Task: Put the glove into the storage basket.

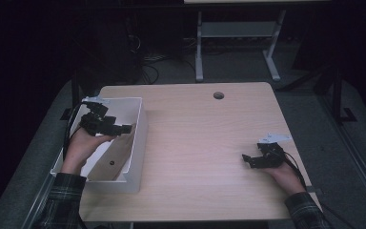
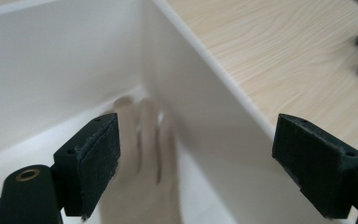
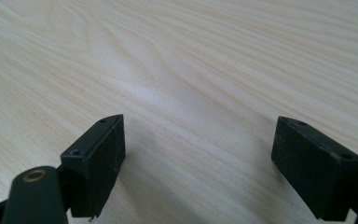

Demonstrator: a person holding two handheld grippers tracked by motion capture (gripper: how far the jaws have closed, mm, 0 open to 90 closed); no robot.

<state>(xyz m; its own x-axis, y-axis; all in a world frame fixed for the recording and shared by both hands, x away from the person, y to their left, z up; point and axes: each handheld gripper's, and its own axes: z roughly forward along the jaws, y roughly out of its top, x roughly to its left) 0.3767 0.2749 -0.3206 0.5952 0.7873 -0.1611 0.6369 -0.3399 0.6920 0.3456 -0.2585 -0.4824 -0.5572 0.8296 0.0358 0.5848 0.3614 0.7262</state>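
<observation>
Left tongs [image 1: 126,129] spread, nothing between, hovering over white bin [image 1: 136,143]; right tongs [image 1: 248,160] spread, resting on wooden surface [image 1: 200,143].

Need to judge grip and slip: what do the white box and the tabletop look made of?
White open-topped rectangular box: probably smooth matte plastic, judging by its thin, even walls and rounded rim. Light wood-grain tabletop: likely laminate rather than solid wood; printed-looking grain, soft sheen.
</observation>
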